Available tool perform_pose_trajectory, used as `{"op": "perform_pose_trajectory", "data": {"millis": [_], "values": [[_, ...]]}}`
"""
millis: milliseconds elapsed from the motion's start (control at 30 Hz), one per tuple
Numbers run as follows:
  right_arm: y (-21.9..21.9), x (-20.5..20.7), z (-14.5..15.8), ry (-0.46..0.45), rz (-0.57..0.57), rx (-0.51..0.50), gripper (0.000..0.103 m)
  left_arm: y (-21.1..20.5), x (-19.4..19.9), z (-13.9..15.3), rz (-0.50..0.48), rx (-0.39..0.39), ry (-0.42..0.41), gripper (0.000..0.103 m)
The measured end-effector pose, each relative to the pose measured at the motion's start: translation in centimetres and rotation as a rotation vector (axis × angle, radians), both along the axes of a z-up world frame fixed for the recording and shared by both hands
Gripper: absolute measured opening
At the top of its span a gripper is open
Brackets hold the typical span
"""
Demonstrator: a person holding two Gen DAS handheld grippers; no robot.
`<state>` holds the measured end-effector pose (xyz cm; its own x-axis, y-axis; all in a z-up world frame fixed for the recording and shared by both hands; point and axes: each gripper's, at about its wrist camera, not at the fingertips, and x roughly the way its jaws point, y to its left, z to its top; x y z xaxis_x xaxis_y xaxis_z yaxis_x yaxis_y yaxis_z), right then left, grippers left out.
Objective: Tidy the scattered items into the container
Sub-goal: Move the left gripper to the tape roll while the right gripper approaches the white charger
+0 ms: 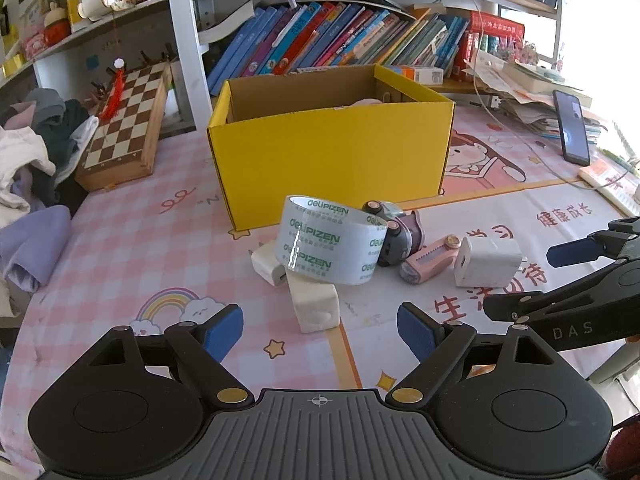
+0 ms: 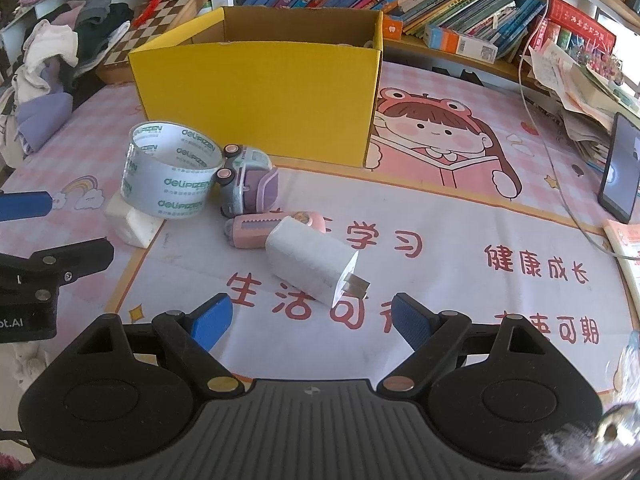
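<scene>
A yellow cardboard box (image 1: 328,152) (image 2: 260,92) stands open on the patterned mat. In front of it lies a cluster: a clear tape roll (image 1: 330,240) (image 2: 170,170) resting on a white block (image 1: 316,306) (image 2: 134,222) and a small white charger (image 1: 270,266), a toy car (image 1: 396,232) (image 2: 248,188), a pink utility knife (image 1: 430,258) (image 2: 256,230) and a white plug charger (image 1: 486,262) (image 2: 314,262). My left gripper (image 1: 320,334) is open just short of the white block. My right gripper (image 2: 312,320) is open just short of the plug charger. Neither holds anything.
A chessboard case (image 1: 128,120) and a clothes pile (image 1: 36,152) lie to the left. Leaning books (image 1: 340,40) fill the shelf behind the box. A phone (image 1: 572,128) (image 2: 622,168), a white cable and stacked papers sit at the right.
</scene>
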<state>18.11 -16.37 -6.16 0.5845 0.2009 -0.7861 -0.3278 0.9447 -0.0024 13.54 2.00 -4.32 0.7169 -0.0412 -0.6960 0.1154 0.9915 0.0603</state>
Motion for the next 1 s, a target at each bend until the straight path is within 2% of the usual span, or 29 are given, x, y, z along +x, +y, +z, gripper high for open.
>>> {"op": "perform_pose_trajectory", "data": {"millis": [267, 633, 1000], "values": [[-0.3, 1.1, -0.1, 0.016, -0.027, 0.015, 0.086, -0.3, 0.8, 0.2, -0.009, 0.017, -0.01, 0.087], [-0.1, 2.5, -0.6, 0.035, -0.007, 0.016, 0.085, -0.4, 2.6, -0.1, -0.01, 0.03, -0.005, 0.087], [0.0, 4.0, -1.2, 0.055, 0.007, 0.007, 0.082, -1.4, 5.0, -0.8, -0.055, 0.096, -0.007, 0.087]]}}
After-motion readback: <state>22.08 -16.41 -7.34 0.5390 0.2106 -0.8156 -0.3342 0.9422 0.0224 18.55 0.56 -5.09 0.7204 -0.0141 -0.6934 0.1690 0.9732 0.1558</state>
